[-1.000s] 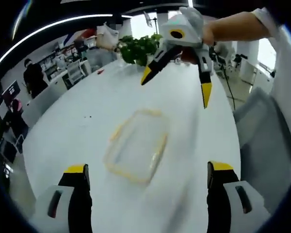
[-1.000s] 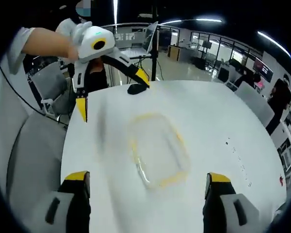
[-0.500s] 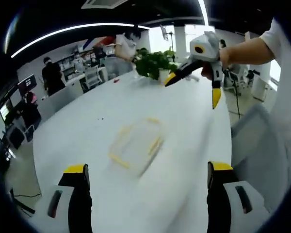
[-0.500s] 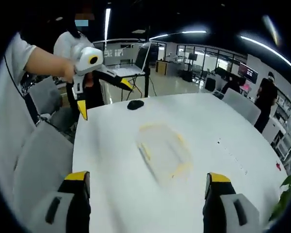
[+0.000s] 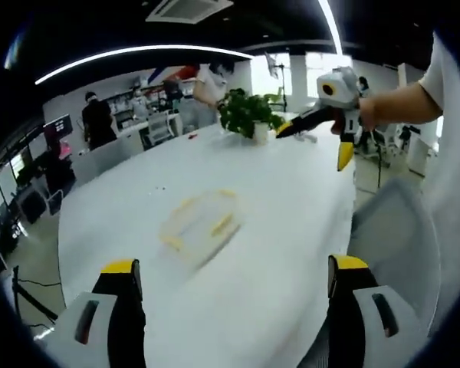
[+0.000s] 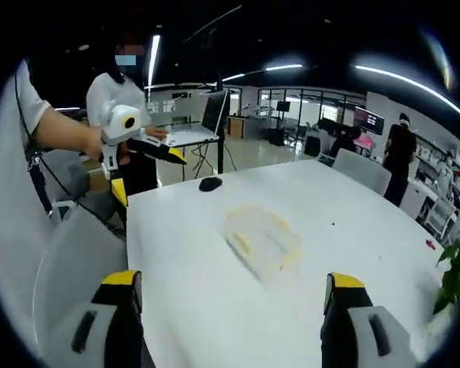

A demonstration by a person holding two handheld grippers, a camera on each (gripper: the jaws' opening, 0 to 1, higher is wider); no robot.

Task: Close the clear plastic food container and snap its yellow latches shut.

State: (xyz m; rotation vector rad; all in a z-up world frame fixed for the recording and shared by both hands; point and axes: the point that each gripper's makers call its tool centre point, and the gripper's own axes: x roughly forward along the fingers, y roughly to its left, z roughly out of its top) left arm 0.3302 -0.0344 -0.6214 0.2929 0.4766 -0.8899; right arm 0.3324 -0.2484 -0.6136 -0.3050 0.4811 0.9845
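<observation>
The clear plastic container (image 5: 199,226) with yellow edges lies flat on the white table (image 5: 291,230), blurred; I cannot tell how its latches stand. My left gripper (image 5: 234,264) is open and empty, held well back from it above the table's near edge. The right gripper (image 5: 314,144), held in a hand, hangs open in the air beyond the container. In the right gripper view the container (image 6: 261,238) sits mid-table ahead of my open, empty right gripper (image 6: 233,278). The left gripper (image 6: 147,175) hovers open past the table's left edge.
A potted plant (image 5: 245,113) stands at the table's far end, and a black mouse (image 6: 210,184) lies near another edge. A laptop (image 6: 192,126) sits on a stand behind it. Grey chairs (image 6: 69,261) flank the table. Several people stand around the office.
Both grippers have drawn back and up from the container, which now looks smaller and farther off in both views. Both stay open. The container lies in the same place.
</observation>
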